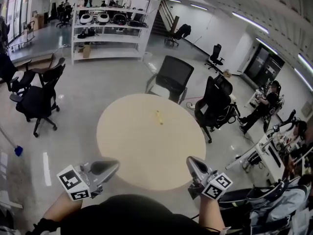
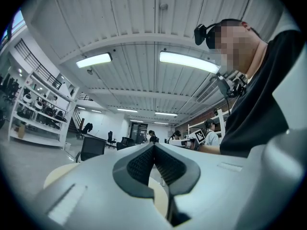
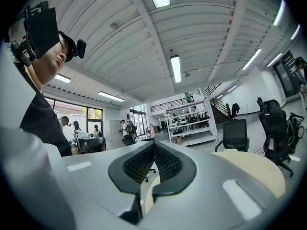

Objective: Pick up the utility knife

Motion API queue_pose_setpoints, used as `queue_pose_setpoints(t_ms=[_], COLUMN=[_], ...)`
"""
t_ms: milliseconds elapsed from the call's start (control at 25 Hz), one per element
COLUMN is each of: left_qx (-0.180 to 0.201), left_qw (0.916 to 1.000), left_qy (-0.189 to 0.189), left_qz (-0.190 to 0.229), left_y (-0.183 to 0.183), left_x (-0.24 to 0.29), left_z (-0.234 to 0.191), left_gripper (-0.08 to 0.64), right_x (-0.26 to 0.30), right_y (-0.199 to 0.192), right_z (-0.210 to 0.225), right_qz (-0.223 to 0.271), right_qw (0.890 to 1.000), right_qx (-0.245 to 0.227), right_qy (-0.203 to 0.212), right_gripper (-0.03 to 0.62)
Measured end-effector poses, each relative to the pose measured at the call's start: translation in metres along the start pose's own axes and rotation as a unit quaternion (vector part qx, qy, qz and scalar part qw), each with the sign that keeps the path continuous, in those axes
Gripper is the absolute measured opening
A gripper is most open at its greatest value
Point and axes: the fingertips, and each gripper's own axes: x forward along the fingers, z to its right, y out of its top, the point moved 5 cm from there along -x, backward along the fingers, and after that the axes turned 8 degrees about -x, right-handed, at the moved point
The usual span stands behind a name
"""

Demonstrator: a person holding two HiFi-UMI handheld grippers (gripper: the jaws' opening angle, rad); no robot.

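The utility knife (image 1: 159, 117) is a small yellow object lying on the far half of the round beige table (image 1: 132, 146) in the head view. My left gripper (image 1: 115, 164) hovers at the table's near left edge, well short of the knife. At the near right edge is my right gripper (image 1: 190, 160), also far from it. In the left gripper view the left gripper (image 2: 154, 145) has its pads pressed together with nothing between them. In the right gripper view the right gripper (image 3: 154, 144) is likewise shut and empty. Neither gripper view shows the knife.
Black office chairs (image 1: 170, 77) (image 1: 214, 104) stand behind the table, and another (image 1: 38, 99) stands to its left. White shelving (image 1: 110, 26) lines the back wall. A seated person (image 1: 261, 106) and desks (image 1: 274, 146) are at the right.
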Motion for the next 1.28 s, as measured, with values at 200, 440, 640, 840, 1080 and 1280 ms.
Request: queue_pose_setpoints(t_ms=[200,440,640,840,1080,1280], left_qx=[0.001,0.016,0.023,0.030,0.029,0.005], left_qw=[0.9997,0.9979,0.9951,0.9917,0.9890,0.9901], left_qy=[0.024,0.062,0.096,0.124,0.140,0.134], left_qz=[-0.005,0.008,0.010,-0.017,-0.038,-0.042], left_y=[-0.010,-0.013,-0.015,-0.031,-0.035,-0.033], left_x=[0.036,0.114,0.182,0.229,0.251,0.238], left_z=[-0.010,-0.002,0.010,0.017,0.008,-0.026], left_gripper=[-0.003,-0.003,-0.003,-0.003,-0.003,-0.003], right_x=[0.008,0.018,0.018,0.016,0.026,0.053], right_y=[-0.006,0.000,0.010,-0.003,-0.023,-0.031], right_z=[0.047,0.135,0.206,0.259,0.292,0.287], right_qz=[0.007,0.006,0.011,0.016,0.016,0.007], right_qw=[1.000,0.997,0.993,0.989,0.987,0.989], right_qx=[0.008,0.008,0.011,0.036,0.071,0.074], right_qy=[0.024,0.074,0.116,0.141,0.145,0.132], right_gripper=[0.015,0.015,0.015,0.015,0.015,0.015])
